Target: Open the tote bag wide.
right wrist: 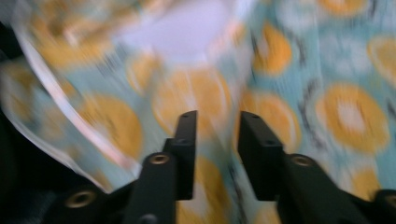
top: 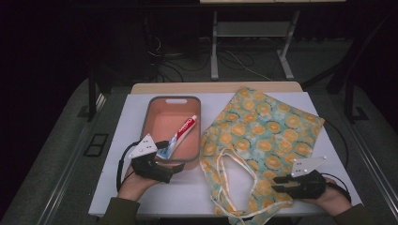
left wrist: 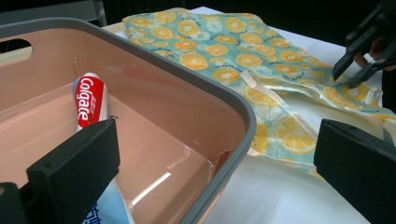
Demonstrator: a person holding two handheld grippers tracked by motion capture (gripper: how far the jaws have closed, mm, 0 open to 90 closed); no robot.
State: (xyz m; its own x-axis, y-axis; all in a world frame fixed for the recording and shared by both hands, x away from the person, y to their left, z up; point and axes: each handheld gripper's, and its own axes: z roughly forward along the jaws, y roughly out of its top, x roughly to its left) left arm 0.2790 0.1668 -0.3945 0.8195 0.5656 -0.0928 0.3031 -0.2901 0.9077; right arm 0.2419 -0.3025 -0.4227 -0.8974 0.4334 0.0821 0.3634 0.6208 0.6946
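- High view: on a white table (top: 187,187), the left hand-held gripper (top: 170,161) rests at the near rim of a pink tray (top: 151,112), its jaws spread across that rim. A toothpaste tube (top: 183,131) lies slantwise inside the tray, its lower end at the gripper's tips.
- High view: the right hand-held gripper (top: 277,183) sits at the near right part of an orange-print cloth bag (top: 267,126), which lies flat just right of the tray. The bag's handles loop toward the table's near edge, just left of this gripper.
- Left gripper view: the left hand-held gripper (left wrist: 219,163) stands wide open, one jaw inside the tray (left wrist: 224,107) against the toothpaste tube (left wrist: 91,102), the other outside above the bag (left wrist: 233,56); the tray's grey rim runs between them. The right hand-held gripper (left wrist: 348,77) touches down on the bag at the far right.
- Right gripper view: blurred, the right hand-held gripper (right wrist: 217,123) hangs directly above the bag's (right wrist: 327,93) printed cloth, jaws partly open with a narrow gap and nothing pinched between them.
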